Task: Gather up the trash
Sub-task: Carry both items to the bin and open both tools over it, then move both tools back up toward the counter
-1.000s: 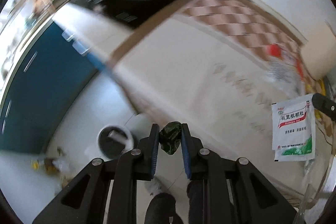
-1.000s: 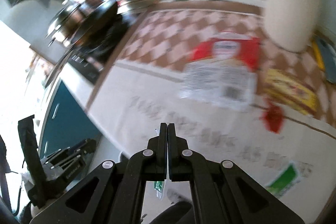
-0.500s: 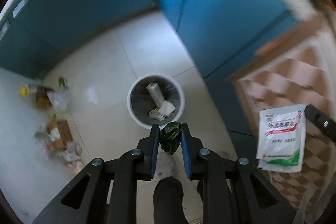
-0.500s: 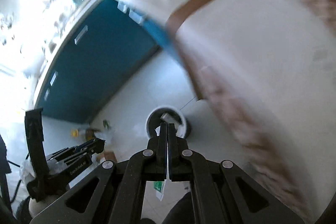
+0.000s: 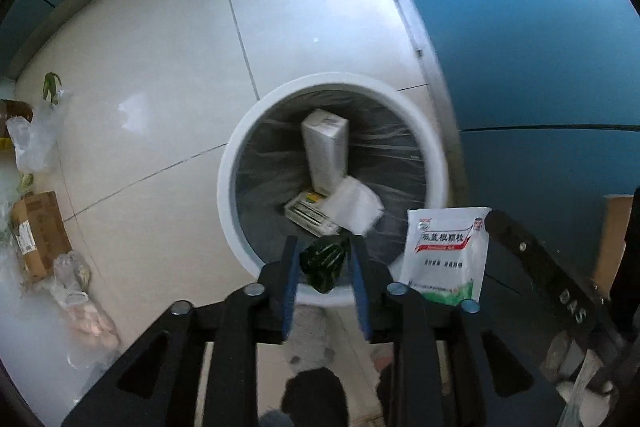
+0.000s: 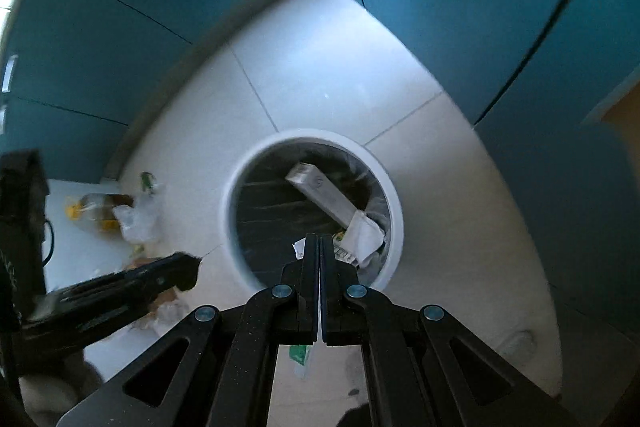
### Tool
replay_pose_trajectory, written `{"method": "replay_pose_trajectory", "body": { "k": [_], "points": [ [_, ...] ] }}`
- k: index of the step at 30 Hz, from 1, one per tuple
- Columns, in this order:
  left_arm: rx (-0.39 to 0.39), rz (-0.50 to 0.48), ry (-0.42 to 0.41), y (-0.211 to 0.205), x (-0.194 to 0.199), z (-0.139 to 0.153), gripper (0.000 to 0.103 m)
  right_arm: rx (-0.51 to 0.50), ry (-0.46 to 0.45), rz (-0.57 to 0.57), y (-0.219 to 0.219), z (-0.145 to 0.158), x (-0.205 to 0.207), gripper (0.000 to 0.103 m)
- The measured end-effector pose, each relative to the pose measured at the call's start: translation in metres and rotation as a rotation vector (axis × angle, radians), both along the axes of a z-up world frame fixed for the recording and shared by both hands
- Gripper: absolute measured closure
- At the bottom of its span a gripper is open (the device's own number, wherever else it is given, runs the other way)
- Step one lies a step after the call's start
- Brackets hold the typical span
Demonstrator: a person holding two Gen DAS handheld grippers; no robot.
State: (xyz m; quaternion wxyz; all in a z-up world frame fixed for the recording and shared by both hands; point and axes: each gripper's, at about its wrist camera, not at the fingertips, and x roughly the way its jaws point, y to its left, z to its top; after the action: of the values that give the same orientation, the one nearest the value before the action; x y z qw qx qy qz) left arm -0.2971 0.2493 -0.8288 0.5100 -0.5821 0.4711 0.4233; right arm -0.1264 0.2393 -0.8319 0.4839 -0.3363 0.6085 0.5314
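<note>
A round white trash bin (image 5: 236, 163) with a dark liner stands on the tiled floor and holds a white carton (image 5: 325, 147) and other packaging. My left gripper (image 5: 324, 259) is shut on a crumpled dark green wrapper (image 5: 322, 261), held above the bin's near rim. My right gripper (image 6: 320, 251) is shut on a flat white and green sachet (image 5: 446, 255), seen edge-on in its own view and flat in the left wrist view, above the bin (image 6: 394, 203) near its right rim.
Blue cabinet fronts (image 5: 520, 47) stand right of and behind the bin. Plastic bags (image 5: 36, 139), a cardboard box (image 5: 38, 239) and other litter lie on the floor at the left. A wooden table edge (image 5: 616, 227) shows at the far right.
Both grippers have swung from the table down over the floor and closed in on the bin, which now looms larger. Each still holds its item.
</note>
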Motion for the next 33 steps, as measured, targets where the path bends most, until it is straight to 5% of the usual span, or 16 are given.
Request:
{"method": "replay_pose_trajectory", "body": {
  "k": [3,4,8,13,19,33],
  "points": [
    [0.012,0.018,0.025,0.002,-0.007,-0.008,0.015,-0.060,-0.024,-0.007,0.012,-0.043,0.000,0.101],
    [0.017,0.022,0.028,0.002,-0.008,-0.007,0.008,-0.087,-0.040,-0.006,0.014,-0.053,0.000,0.097],
    [0.043,0.018,0.100,-0.003,-0.015,0.010,0.007,-0.124,-0.080,-0.001,0.016,-0.064,0.004,0.041],
    [0.098,0.030,0.183,-0.016,-0.024,0.057,0.007,-0.117,-0.151,0.077,0.003,-0.023,0.006,0.001],
    [0.155,0.045,0.232,-0.034,-0.026,0.127,0.007,-0.078,-0.220,0.183,-0.023,0.052,-0.007,0.000],
    [0.258,0.020,0.237,-0.101,-0.015,0.308,0.007,0.010,-0.215,0.172,-0.084,0.261,-0.007,0.000]
  ]
}}
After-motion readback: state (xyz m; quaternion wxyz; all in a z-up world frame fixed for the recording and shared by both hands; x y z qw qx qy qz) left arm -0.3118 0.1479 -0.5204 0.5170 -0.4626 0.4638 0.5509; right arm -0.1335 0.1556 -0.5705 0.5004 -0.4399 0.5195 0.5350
